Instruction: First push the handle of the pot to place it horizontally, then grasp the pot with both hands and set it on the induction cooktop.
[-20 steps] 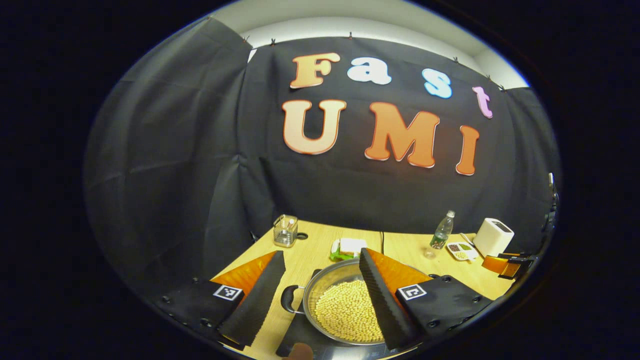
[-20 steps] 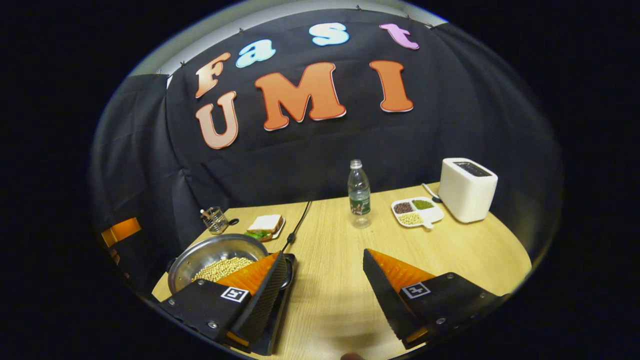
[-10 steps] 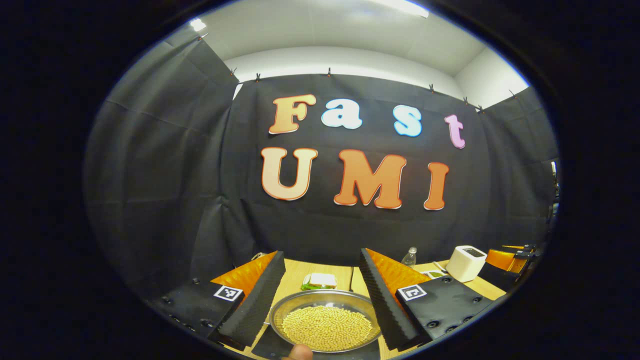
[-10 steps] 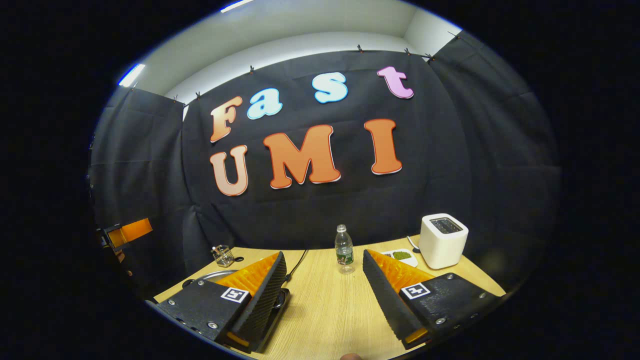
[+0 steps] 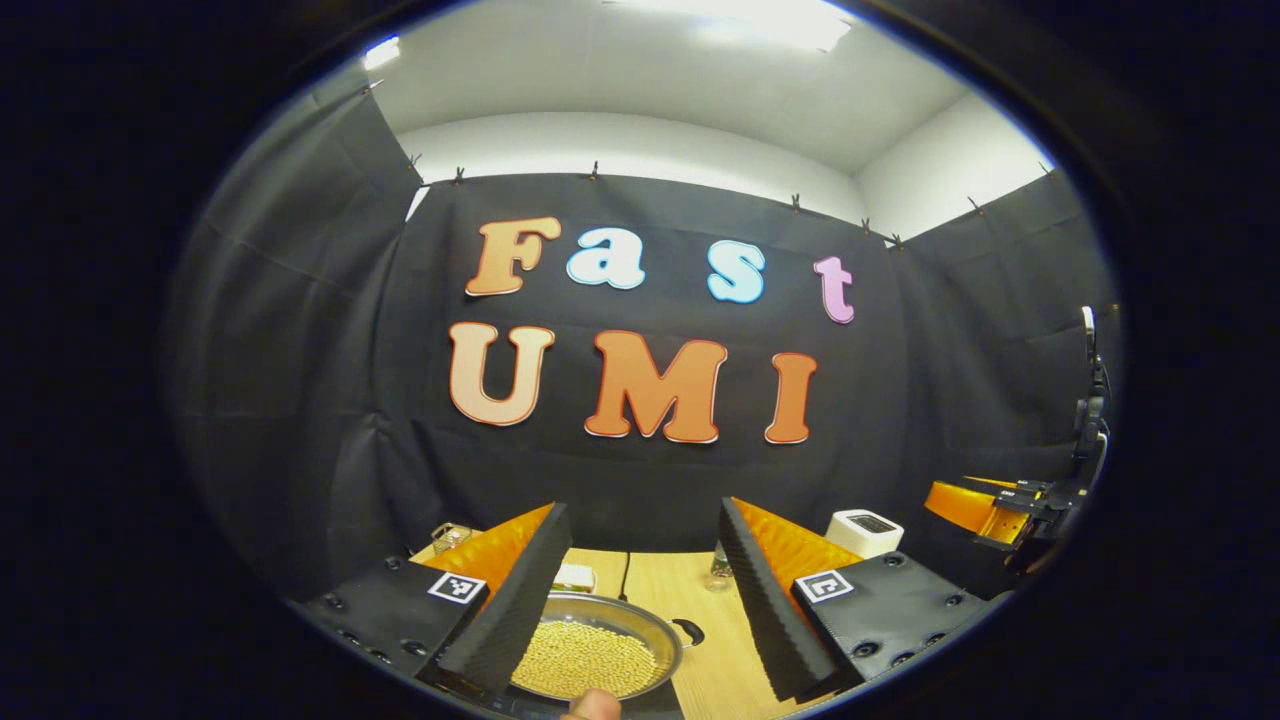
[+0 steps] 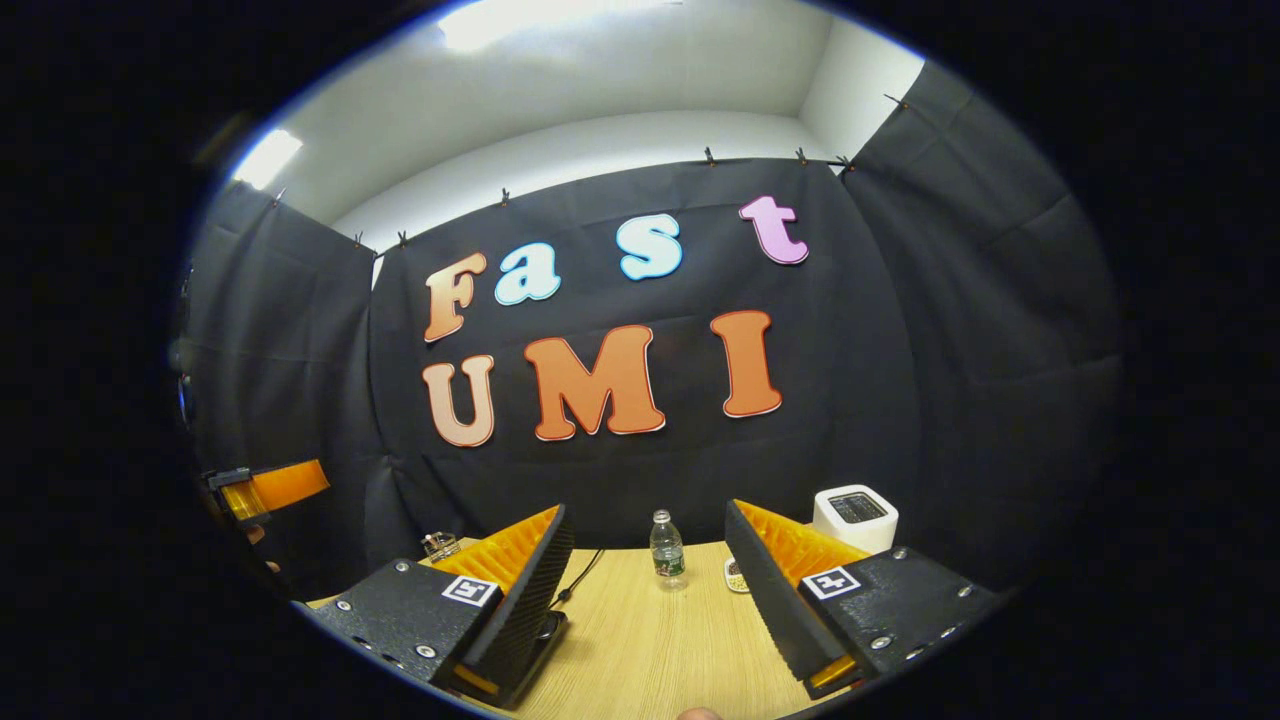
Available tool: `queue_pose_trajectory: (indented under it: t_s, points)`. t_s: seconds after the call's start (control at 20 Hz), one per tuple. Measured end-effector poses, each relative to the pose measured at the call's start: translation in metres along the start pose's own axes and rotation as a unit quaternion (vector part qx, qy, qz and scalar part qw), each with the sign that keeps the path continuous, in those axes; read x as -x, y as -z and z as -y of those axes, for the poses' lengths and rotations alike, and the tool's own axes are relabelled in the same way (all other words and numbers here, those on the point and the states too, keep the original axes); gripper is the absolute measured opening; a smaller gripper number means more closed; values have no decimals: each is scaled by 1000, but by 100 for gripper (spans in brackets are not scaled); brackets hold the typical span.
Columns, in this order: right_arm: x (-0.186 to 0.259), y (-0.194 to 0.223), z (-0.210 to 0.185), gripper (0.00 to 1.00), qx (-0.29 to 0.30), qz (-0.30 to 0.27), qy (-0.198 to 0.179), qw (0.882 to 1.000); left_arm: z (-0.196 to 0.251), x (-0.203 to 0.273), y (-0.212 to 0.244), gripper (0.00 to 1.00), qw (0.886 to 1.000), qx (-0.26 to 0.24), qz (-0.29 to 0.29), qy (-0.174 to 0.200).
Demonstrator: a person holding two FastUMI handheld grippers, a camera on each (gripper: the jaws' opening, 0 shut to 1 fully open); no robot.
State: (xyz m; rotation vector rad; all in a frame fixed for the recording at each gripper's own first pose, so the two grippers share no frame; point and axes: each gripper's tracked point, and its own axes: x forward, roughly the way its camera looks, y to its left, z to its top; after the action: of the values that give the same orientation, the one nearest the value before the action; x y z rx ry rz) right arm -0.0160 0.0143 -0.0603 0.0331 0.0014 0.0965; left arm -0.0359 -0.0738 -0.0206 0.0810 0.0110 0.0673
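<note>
Hovering above the near edge of the wooden table [image 5: 715,660], the left gripper [image 5: 640,600] has its two ridged black fingers spread wide with nothing between the pads. Below and between those fingers in the left gripper view sits the steel pot [image 5: 600,650], filled with pale soybeans [image 5: 585,660]; its rim passes behind the left finger, and one black side handle [image 5: 690,632] sticks out level toward the right. The pot rests on a dark flat surface at the bottom of that view, which looks like the induction cooktop [image 5: 655,705], though little of it can be seen. A fingertip [image 5: 592,706] of the person holding the tool pokes in at the bottom edge. Behind the pot lie a sandwich [image 5: 575,577], a black cable [image 5: 625,572], a clear plastic bottle [image 5: 718,570] partly hidden by the right finger, a small glass holder [image 5: 452,535] and a white toaster [image 5: 864,532].

In the right gripper view, the right gripper [image 6: 650,590] is likewise wide open and empty, held over bare tabletop [image 6: 650,650]. The dark edge of the cooktop [image 6: 548,632] peeks out beside its left finger. Farther back stand the water bottle [image 6: 666,549], a small dish of beans [image 6: 737,574], the toaster [image 6: 855,517] and the glass holder [image 6: 438,545].
</note>
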Motion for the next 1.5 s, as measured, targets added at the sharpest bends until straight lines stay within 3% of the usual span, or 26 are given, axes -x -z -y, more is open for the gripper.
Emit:
queue_pose_trajectory:
  t_s: [0.05, 0.55, 1.05, 1.5]
  points:
    - [1, 4, -1, 95, 0, -3, -2, 1000, 2, -3, 4, 97, 1000, 0, -6, 1]
    - [-14, 30, -16, 95, 12, -36, -28, 999, -18, -21, 13, 97, 999, 10, -16, -29]
    - [-19, -1, -19, 95, 32, -9, -34, 999, -56, -21, 7, 97, 997, -6, -15, -82]
    - [-15, -8, -11, 95, 41, -2, -23, 999, -54, -20, 11, 97, 997, 0, -9, -80]
